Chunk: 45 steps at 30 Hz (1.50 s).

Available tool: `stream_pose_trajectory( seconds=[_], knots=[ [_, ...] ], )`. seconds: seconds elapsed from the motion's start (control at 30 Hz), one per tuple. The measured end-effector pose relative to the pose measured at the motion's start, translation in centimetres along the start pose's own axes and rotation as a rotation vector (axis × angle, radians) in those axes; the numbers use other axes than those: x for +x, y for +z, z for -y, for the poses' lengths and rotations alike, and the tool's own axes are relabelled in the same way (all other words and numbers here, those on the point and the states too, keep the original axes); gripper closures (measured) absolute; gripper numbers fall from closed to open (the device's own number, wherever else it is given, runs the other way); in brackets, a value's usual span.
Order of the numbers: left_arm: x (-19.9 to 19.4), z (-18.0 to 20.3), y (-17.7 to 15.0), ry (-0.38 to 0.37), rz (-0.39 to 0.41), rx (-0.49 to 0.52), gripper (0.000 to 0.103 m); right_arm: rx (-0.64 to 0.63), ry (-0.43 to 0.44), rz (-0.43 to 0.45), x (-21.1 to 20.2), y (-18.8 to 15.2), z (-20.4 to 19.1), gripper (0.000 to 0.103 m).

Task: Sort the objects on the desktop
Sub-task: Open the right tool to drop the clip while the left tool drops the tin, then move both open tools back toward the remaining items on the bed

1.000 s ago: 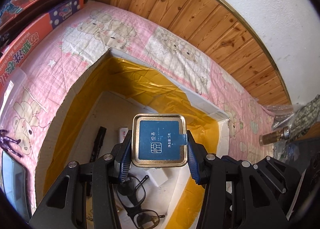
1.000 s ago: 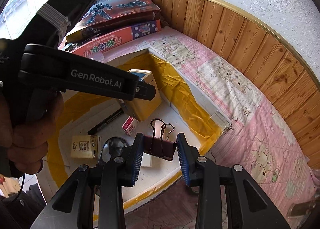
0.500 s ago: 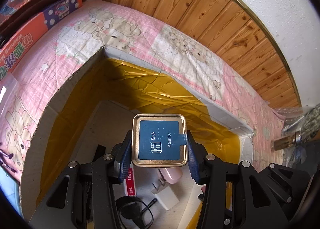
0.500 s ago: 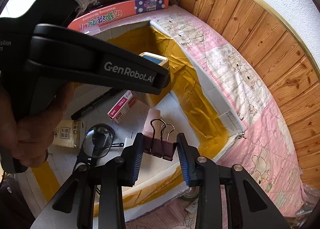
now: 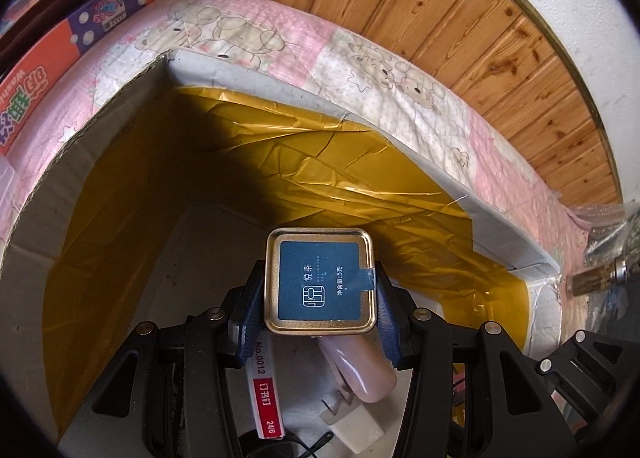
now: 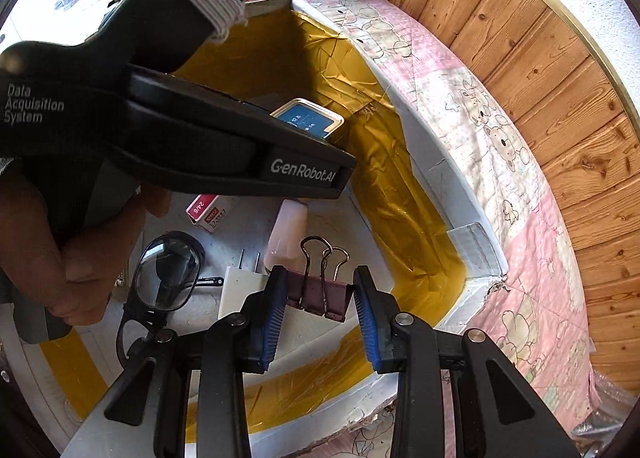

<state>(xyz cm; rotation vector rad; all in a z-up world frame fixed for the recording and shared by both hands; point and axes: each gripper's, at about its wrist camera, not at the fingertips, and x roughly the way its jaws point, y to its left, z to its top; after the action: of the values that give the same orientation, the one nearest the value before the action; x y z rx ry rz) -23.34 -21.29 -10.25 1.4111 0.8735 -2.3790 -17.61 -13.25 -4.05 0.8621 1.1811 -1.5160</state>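
Note:
A gold-rimmed tea tin (image 5: 320, 286) with a blue label sits between the blue pads of my left gripper (image 5: 320, 300); the jaws are opening but the pads still touch its sides. The tin hangs low inside a white box (image 5: 500, 225) lined with yellow tape. In the right wrist view the same tin (image 6: 308, 119) shows past the left gripper's black body. My right gripper (image 6: 320, 298) is shut on a purple binder clip (image 6: 316, 294), its wire handles upward, above the box floor near the front wall.
On the box floor lie a red-and-white staple box (image 6: 206, 209), a pink capsule-shaped item (image 6: 288, 234), a white charger plug (image 6: 240, 298) and black glasses (image 6: 168, 278). A hand (image 6: 40, 238) holds the left gripper. Toy boxes (image 5: 60, 53) sit on the pink bear cloth (image 5: 360, 69).
Both grippers have sunk deeper into the box, each with its object still between the pads. The box walls and the floor items now look closer.

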Motion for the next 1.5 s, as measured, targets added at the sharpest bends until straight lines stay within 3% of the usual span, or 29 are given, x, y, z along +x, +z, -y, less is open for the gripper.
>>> stream_pose_trajectory(
  seconds=[0.1, 0.23, 0.63, 1.07, 1.33, 1.5],
  knots=[
    [-0.4, 0.2, -0.1, 0.017, 0.005, 0.029, 0.049, 0.012, 0.001, 0.005, -0.4, -0.2, 0.3, 0.067],
    [-1.3, 0.5, 0.1, -0.021, 0.012, 0.039, 0.046, 0.027, 0.005, 0.010, -1.1, -0.5, 0.6, 0.065],
    [-6.0, 0.7, -0.4, -0.015, 0.040, 0.066, 0.046, 0.086, 0.027, 0.040, -4.5, -2.7, 0.6, 0.057],
    [-14.1, 1.5, -6.4, -0.019, 0.068, 0.153, 0.046, 0.216, 0.084, 0.109, -8.3, -3.1, 0.8, 0.055],
    [-18.2, 2.4, -10.0, 0.001, 0.102, 0.217, 0.046, 0.109, 0.054, 0.117, -10.0, -4.2, -3.1, 0.053],
    [-19.8, 3.3, -11.8, 0.001, 0.115, 0.240, 0.046, 0.069, 0.045, 0.166, -11.7, -5.7, -4.8, 0.053]
  ],
)
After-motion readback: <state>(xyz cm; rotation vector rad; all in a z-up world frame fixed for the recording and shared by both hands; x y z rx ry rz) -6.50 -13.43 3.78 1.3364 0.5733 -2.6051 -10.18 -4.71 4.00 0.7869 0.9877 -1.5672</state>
